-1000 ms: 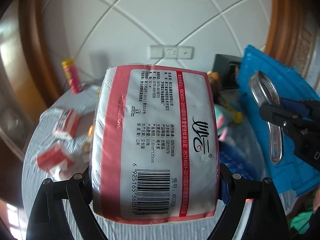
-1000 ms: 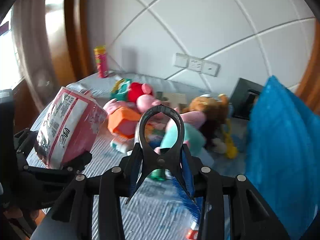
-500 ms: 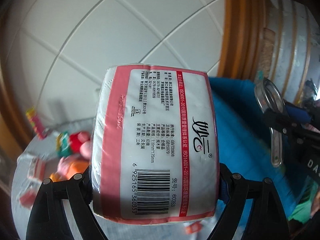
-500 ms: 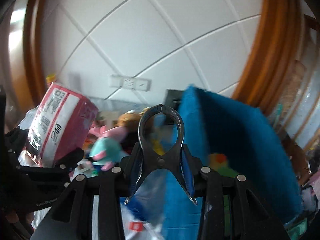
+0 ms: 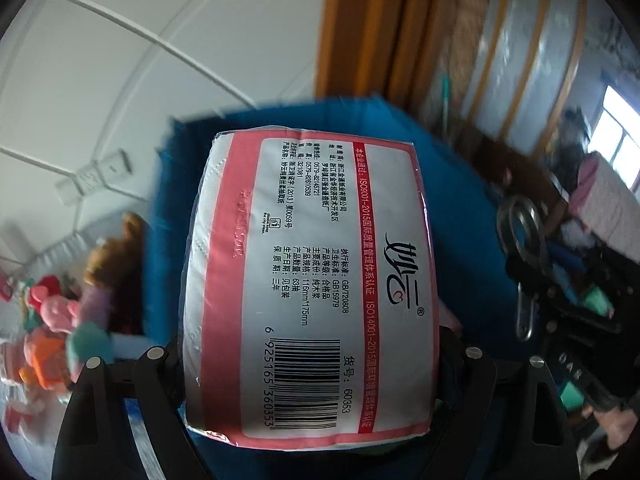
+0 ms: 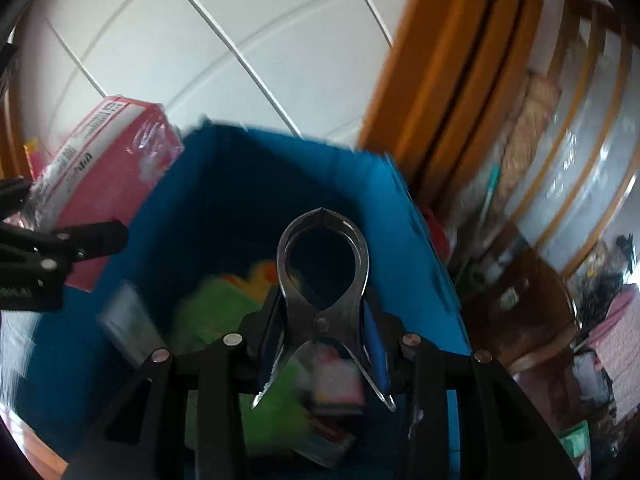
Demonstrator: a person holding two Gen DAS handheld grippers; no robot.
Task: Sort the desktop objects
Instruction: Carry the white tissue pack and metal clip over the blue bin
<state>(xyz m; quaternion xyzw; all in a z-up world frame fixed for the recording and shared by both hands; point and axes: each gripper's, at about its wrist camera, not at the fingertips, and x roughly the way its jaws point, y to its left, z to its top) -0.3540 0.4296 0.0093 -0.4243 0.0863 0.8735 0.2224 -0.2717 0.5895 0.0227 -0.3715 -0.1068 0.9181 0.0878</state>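
Note:
My left gripper [image 5: 312,356] is shut on a pink and white tissue pack [image 5: 312,280], held up in front of a blue fabric bin [image 5: 452,184]. My right gripper [image 6: 322,344] is shut on a metal clamp [image 6: 322,276] and hangs over the open blue bin [image 6: 224,184]. The tissue pack [image 6: 104,168] and a left finger [image 6: 84,238] show at the left of the right wrist view, above the bin's left wall. The clamp [image 5: 520,248] and the right gripper [image 5: 536,276] appear at the right of the left wrist view.
Inside the bin lie a green soft item [image 6: 224,312], a yellow toy [image 6: 262,274], a clear packet [image 6: 128,328] and small red and white packs [image 6: 338,380]. Plush toys [image 5: 52,320] crowd the table at the left. A wooden door frame [image 6: 452,100] stands right of the bin.
Both grippers have swung right, away from the toys on the table and over to the blue bin. The right gripper now looks down into the bin. Both grips are unchanged.

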